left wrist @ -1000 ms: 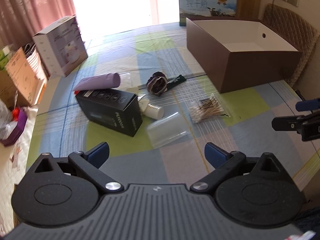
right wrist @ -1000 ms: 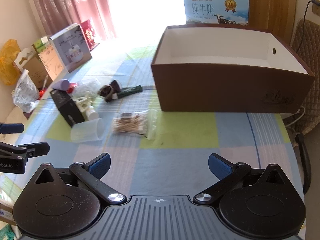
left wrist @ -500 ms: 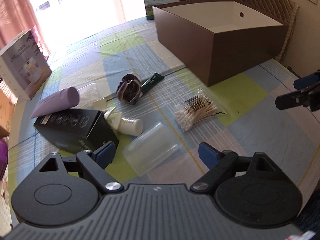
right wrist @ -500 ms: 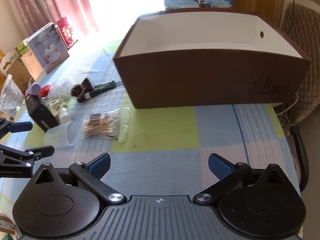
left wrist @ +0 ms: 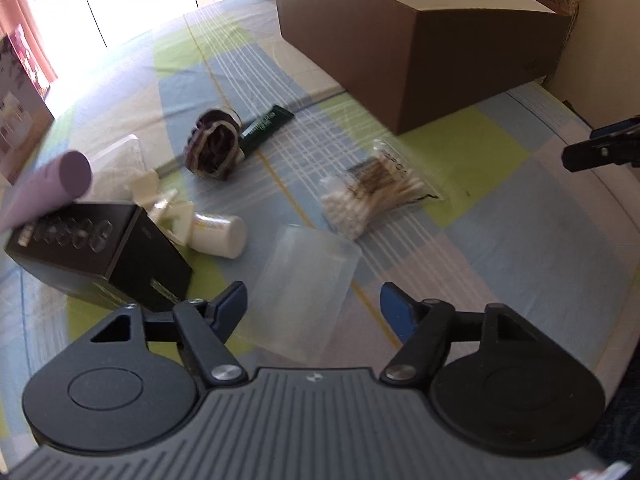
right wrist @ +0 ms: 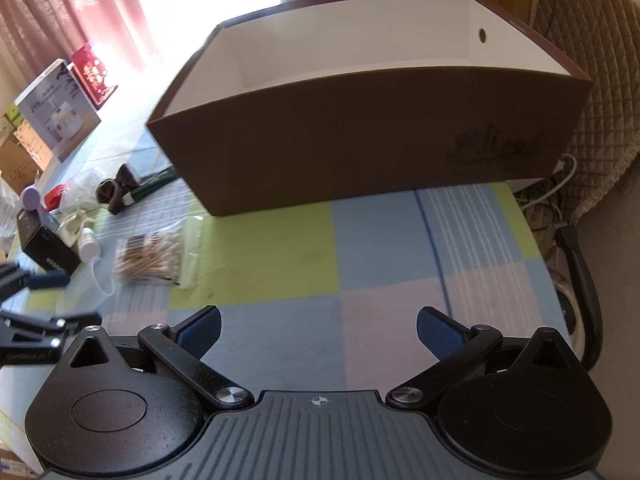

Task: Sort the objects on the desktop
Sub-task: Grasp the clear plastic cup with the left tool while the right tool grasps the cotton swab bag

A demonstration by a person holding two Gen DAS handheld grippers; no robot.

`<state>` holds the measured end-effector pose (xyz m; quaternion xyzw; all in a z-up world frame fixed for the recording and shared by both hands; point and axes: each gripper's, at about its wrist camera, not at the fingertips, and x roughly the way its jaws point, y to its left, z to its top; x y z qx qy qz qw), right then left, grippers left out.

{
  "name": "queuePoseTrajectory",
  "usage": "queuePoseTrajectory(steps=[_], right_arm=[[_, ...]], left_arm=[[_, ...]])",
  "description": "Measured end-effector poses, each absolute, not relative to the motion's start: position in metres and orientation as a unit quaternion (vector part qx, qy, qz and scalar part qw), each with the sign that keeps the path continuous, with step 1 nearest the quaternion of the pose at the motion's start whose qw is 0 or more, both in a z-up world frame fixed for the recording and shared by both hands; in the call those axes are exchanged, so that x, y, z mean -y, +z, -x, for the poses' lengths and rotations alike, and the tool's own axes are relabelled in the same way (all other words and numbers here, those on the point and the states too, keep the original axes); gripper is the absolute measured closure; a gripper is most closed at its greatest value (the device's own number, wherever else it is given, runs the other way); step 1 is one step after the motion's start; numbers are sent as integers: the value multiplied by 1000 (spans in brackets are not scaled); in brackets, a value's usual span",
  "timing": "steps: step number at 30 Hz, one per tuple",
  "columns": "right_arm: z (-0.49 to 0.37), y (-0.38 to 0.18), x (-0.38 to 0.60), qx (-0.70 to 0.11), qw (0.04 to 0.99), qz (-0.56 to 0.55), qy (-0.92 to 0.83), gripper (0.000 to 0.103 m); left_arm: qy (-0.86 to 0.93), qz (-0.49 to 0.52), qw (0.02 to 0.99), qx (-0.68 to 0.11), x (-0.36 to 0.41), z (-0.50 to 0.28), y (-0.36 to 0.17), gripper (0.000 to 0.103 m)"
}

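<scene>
The left gripper is now sitting low over the desk, far closer to the clutter than a second ago. Its fingers are spread wide and holding nothing, with the clear plastic cup lying on its side reaching in between them, so the first pick is probably about to happen.

At 10 o'clock from the cup is lying a black rectangular carton, with a lilac tube resting across it. A small white bottle is lying at 11 o'clock, a clear bag of cotton swabs at 1 o'clock, and a dark brown scrunchie with a dark green sachet farther off at 12 o'clock.

The large brown open box with a white interior has swung nearer in the right wrist view and is standing empty, as far as can be seen. The right gripper is hovering before it over bare checked cloth, fingers wide and empty.

Open room is lying between the swabs and the box. The carton is crowding the left finger, and the desk's right edge is dropping away near a dark chair arm.
</scene>
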<state>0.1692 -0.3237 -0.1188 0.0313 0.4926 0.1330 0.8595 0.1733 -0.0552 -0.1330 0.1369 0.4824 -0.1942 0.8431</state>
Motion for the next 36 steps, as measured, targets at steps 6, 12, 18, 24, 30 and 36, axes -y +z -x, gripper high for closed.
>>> queuePoseTrajectory(steps=[6,12,18,24,30,36], right_arm=[[-177,-122,337,-498,856,-33,132,2],[-184,-122,348,-500,854,-27,140,2],[-192,-123,357,-499,852,-20,155,2],[-198,-122,352,-488,849,-10,202,2],[-199,-121,328,-463,838,18,289,2],[-194,-118,277,-403,819,59,404,4]], left_arm=[[-175,-125,849,-483,59,-182,-132,36],[-169,-125,839,-502,65,-195,-143,45],[-137,-92,849,-501,59,-188,-147,51],[-79,-50,865,-494,51,-169,-135,52],[-16,-16,873,-487,34,-146,-117,52],[33,22,877,-479,10,-125,-102,60]])
